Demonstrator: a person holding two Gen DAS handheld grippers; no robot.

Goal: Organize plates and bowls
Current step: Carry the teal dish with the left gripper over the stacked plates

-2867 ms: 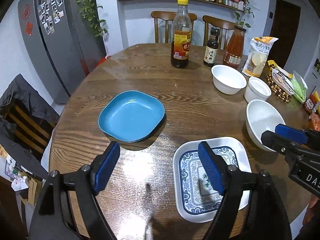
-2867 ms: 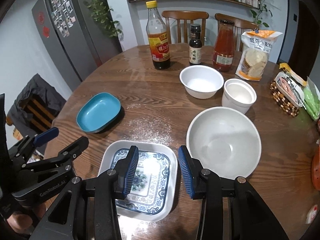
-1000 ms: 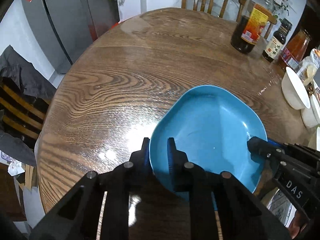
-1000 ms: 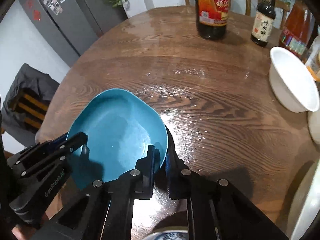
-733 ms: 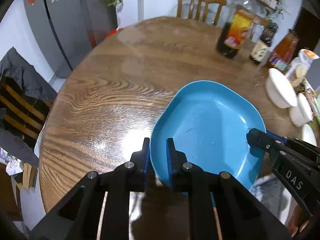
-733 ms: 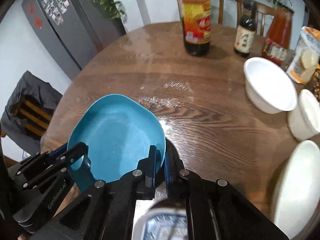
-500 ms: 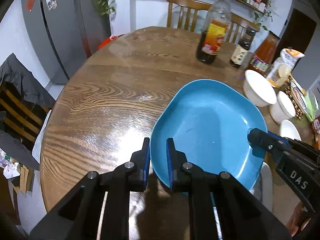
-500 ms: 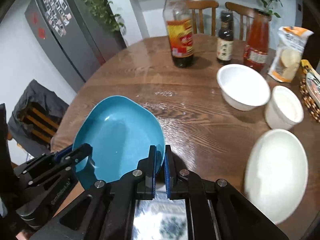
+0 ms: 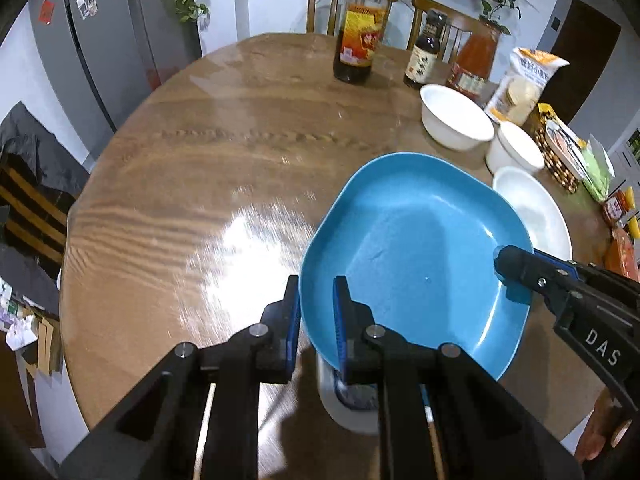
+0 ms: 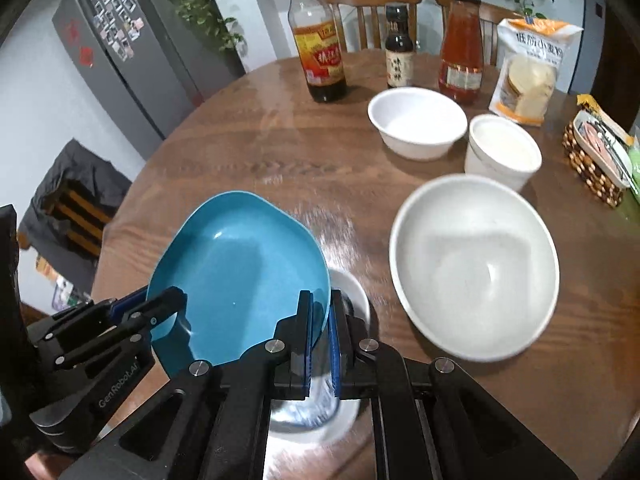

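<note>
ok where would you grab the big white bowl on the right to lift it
Take the big white bowl by its rim, one finger inside and one outside, coming down from above on the near edge. It sits upright and open, its wall is thin, and that edge faces the grippers with bare table before it; the far side is crowded by the small white cup.

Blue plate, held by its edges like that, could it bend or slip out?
The blue plate probably won't bend; pinched at two rims, it holds its shape. Its glossy surface looks slippery, so the left gripper and right gripper holding only thin edges might let it slide.
</note>
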